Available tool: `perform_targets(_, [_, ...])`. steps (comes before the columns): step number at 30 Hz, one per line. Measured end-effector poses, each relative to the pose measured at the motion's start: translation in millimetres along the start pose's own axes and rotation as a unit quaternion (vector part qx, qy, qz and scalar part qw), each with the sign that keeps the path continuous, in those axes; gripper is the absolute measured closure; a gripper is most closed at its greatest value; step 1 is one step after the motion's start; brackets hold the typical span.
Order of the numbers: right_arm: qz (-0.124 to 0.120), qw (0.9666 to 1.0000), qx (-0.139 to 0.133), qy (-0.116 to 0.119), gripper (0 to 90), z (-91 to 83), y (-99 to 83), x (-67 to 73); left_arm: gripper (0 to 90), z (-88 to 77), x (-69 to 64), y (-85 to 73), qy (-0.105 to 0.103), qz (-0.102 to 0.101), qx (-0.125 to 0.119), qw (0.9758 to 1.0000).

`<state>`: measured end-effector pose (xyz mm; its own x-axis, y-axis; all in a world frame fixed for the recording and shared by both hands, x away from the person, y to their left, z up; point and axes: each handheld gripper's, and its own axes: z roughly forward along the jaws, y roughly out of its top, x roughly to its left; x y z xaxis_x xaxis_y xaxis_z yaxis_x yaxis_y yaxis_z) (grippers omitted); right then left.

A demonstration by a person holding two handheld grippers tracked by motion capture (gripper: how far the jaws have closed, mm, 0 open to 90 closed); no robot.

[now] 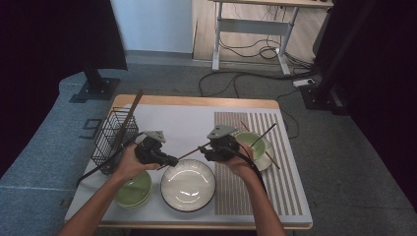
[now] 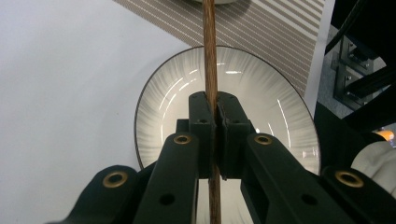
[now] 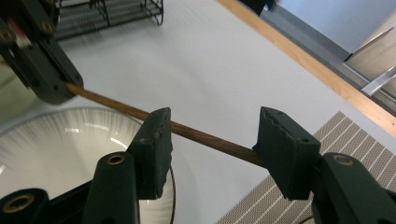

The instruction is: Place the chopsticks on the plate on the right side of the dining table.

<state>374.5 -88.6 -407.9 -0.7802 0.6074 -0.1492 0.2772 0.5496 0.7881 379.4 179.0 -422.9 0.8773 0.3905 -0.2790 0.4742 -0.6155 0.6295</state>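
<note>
The left gripper [image 1: 169, 160] is pressed together on a thin brown wooden chopstick [image 1: 189, 154], pinching it near one end; in the left gripper view the stick [image 2: 210, 56] runs straight up between the shut pads, above the white ribbed bowl with a dark rim [image 2: 261, 102]. The right gripper [image 1: 202, 150] stands spread, its two black jaws apart, and the same chopstick [image 3: 205, 138] passes across the gap between them; whether either pad touches it I cannot tell. So the stick hangs in the air between the two grippers, over the far rim of the white bowl [image 1: 188, 185], near the middle of the desk

Around them: one white bowl toward the near edge of the desk; one small stack of green bowls [image 1: 134, 190] beside it, toward the near left corner; one pale green bowl [image 1: 254, 145] on the striped beige placemat [image 1: 280, 191] covering the right part of the desk, with two more dark chopsticks [image 1: 264, 133] lying across that bowl. One black wire basket [image 1: 114, 135] stands at the left edge, with a long wooden stick leaning in it

The desk [image 1: 196, 102] has a light wooden rim and a white top. It stands on grey carpet [image 1: 354, 162]; behind it are cables on the floor, a white-framed table [image 1: 255, 27] and dark curtains on both sides
</note>
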Motion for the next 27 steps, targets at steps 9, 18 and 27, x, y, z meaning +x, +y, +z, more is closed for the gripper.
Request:
perform_targets(9, [-0.069, 0.9966, 0.045, -0.007, 45.6, 8.7, -5.4, 7.2, 86.1, -0.9, 2.4, 0.2, -0.007, 0.000, 0.017, 0.9998])
perform_targets(18, [-0.121, 0.9890, 0.083, -0.017, 55.3, 16.4, -7.8, 12.7, 85.9, -1.5, 3.8, 1.3, -0.018, 0.001, 0.020, 0.9996])
perform_targets(27, [-0.157, 0.9810, 0.112, 0.021, 71.9, 15.7, -14.5, 17.8, 81.0, -8.4, 4.9, -0.4, 0.016, 0.016, -0.012, 0.9997])
